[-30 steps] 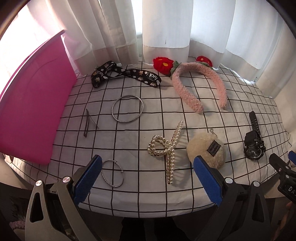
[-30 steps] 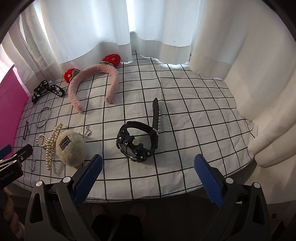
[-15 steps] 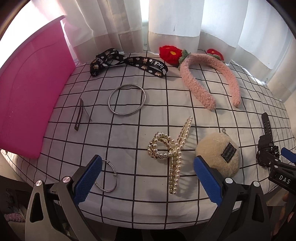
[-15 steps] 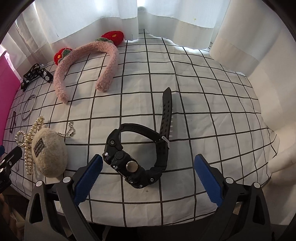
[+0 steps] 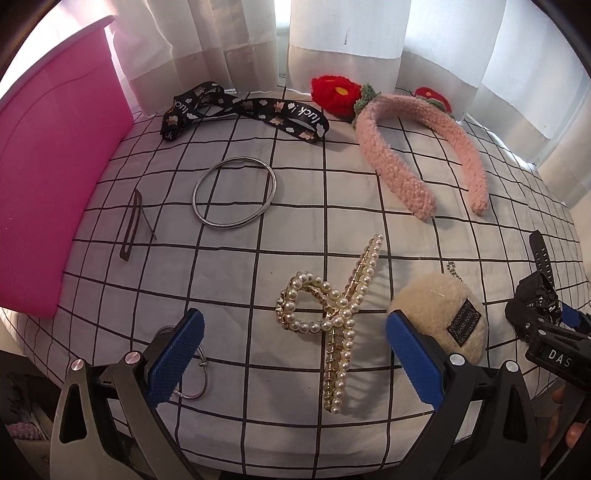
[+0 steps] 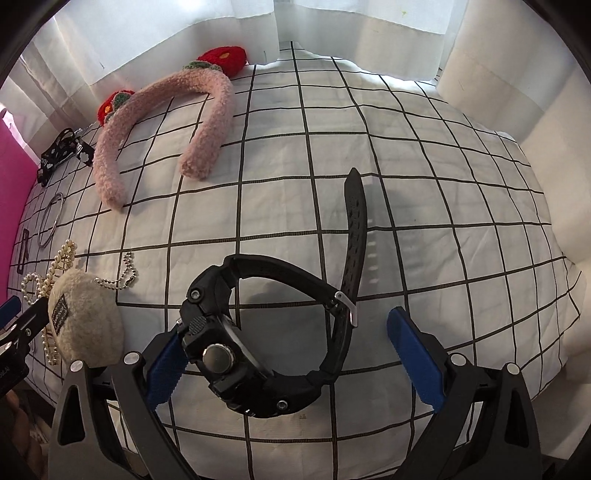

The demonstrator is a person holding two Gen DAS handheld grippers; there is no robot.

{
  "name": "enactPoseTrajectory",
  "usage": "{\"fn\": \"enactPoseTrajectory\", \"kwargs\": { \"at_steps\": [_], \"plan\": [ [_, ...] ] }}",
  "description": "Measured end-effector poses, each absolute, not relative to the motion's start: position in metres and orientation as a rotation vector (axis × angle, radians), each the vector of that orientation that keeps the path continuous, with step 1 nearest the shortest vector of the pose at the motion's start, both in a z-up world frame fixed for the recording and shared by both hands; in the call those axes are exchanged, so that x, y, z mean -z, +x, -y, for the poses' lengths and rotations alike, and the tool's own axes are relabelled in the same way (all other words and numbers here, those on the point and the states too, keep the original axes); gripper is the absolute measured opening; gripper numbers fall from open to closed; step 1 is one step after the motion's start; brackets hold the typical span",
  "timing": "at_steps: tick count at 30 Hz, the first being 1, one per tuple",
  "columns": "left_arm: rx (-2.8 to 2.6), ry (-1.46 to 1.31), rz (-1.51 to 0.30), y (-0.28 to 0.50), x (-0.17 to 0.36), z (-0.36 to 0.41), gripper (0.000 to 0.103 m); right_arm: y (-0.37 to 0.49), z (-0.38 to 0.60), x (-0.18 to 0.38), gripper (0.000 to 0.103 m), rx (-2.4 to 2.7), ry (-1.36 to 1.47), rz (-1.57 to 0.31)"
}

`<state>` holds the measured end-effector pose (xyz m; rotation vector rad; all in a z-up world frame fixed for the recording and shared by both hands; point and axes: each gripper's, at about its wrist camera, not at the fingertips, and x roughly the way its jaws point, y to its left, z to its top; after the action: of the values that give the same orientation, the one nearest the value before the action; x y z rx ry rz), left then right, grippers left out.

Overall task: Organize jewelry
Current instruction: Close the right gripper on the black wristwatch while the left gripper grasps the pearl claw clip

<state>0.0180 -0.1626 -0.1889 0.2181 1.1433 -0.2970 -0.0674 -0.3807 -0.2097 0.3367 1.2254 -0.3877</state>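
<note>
My right gripper (image 6: 291, 354) is open, its blue pads on either side of a black watch (image 6: 266, 350) that lies on the checked cloth; the left pad touches the watch case. My left gripper (image 5: 295, 354) is open above a pearl hair claw (image 5: 332, 314). A small silver hoop (image 5: 192, 373) lies beside its left pad (image 5: 173, 358), a beige plush keychain (image 5: 439, 317) beside its right pad. A large silver bangle (image 5: 234, 195), a dark hair clip (image 5: 132, 225), a black printed ribbon (image 5: 243, 110) and a pink headband (image 5: 410, 147) with red flowers lie farther back.
A pink box (image 5: 48, 158) stands at the table's left edge. White curtains (image 5: 343, 33) hang behind the table. The right gripper shows at the right edge of the left wrist view (image 5: 546, 332). The checked cloth (image 6: 443, 221) drops off at the right.
Both grippers moved forward and lower. The watch now lies between the right gripper's pads. The left gripper closed in on the pearl claw and small hoop.
</note>
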Motion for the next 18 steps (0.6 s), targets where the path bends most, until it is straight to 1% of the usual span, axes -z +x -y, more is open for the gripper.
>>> {"fn": "enactPoseTrajectory", "kwargs": {
  "at_steps": [12,18],
  "plan": [
    [0.253,0.261,-1.165,0.029,0.211,0.160,0.098,-0.065,0.380,0.215,0.094,0.399,0.298,-1.208],
    [0.259,0.211,-1.166,0.031,0.213,0.159,0.098,-0.063,0.382,0.215,0.095,0.403,0.297,-1.199]
  ]
}}
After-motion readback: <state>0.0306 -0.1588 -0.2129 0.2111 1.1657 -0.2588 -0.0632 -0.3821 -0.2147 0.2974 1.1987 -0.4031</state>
